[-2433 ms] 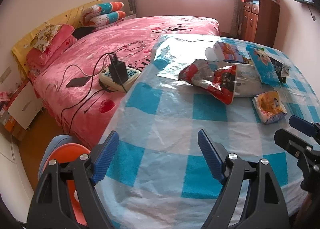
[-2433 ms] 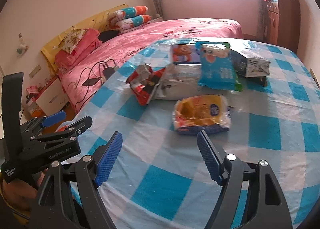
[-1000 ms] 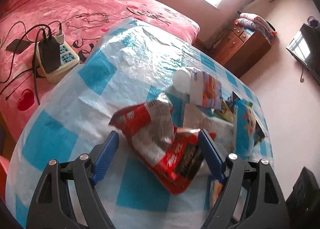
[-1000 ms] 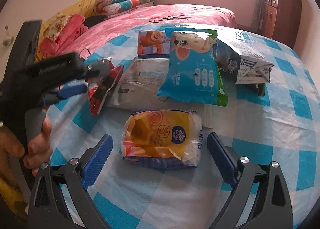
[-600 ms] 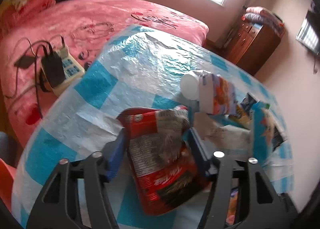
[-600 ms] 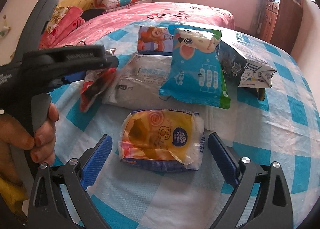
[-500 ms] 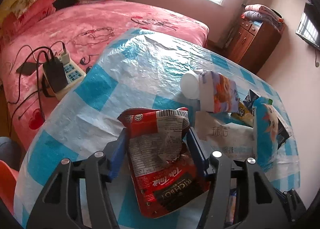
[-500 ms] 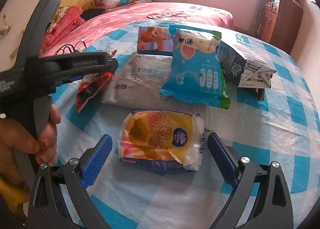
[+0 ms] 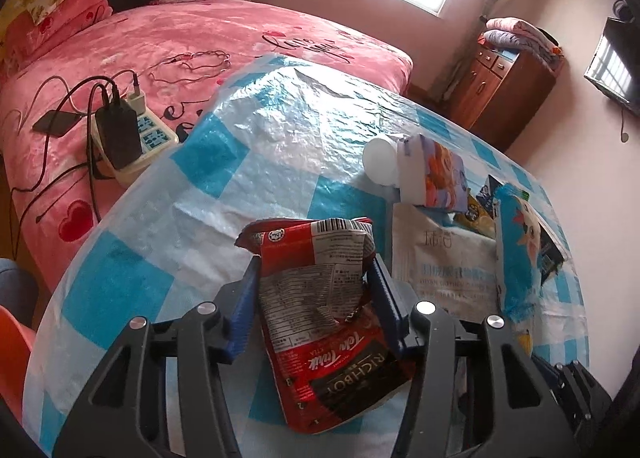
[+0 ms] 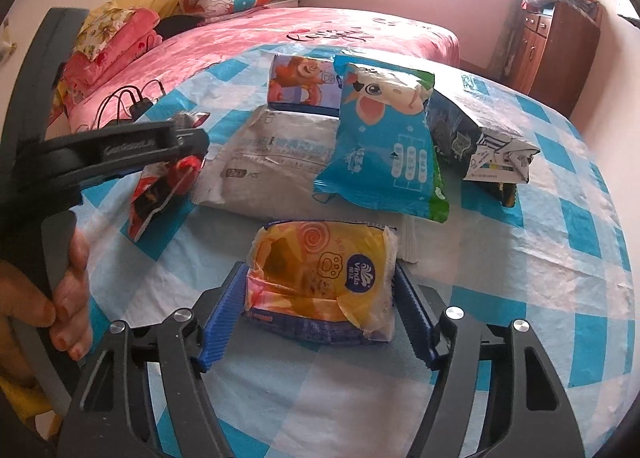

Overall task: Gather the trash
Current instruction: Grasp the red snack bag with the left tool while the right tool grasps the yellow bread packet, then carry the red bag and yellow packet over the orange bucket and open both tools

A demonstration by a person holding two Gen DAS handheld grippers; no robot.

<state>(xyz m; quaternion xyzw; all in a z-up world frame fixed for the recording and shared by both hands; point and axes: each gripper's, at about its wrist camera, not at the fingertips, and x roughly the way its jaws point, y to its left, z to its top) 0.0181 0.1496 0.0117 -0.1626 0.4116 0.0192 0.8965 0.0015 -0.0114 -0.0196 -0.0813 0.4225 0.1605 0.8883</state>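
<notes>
Left gripper (image 9: 314, 304): jaws closing, blue pads pressed on both sides of the red wrapper (image 9: 320, 314), which is crumpled between them.
Red wrapper: its top sticks out ahead of the jaws; its lower end hangs behind the pads toward the camera. In the right view most of it is hidden behind the left gripper's black frame.
Right gripper (image 10: 320, 308): jaws closing around the yellow pack (image 10: 320, 278); both pads sit right at its sides, but firm contact is hard to make out.
Yellow pack: lies on the checked cloth (image 10: 540, 278) between the right jaws.
Ahead of the right jaws: blue bag (image 10: 384, 153), white pack (image 10: 276, 153) partly under it, dark bag (image 10: 476, 141) to the right.
Hand (image 10: 44, 306): on the left gripper's handle, cut off at the picture's edge.
Right gripper in left view: only a dark corner shows low right, too cut off to read.
</notes>
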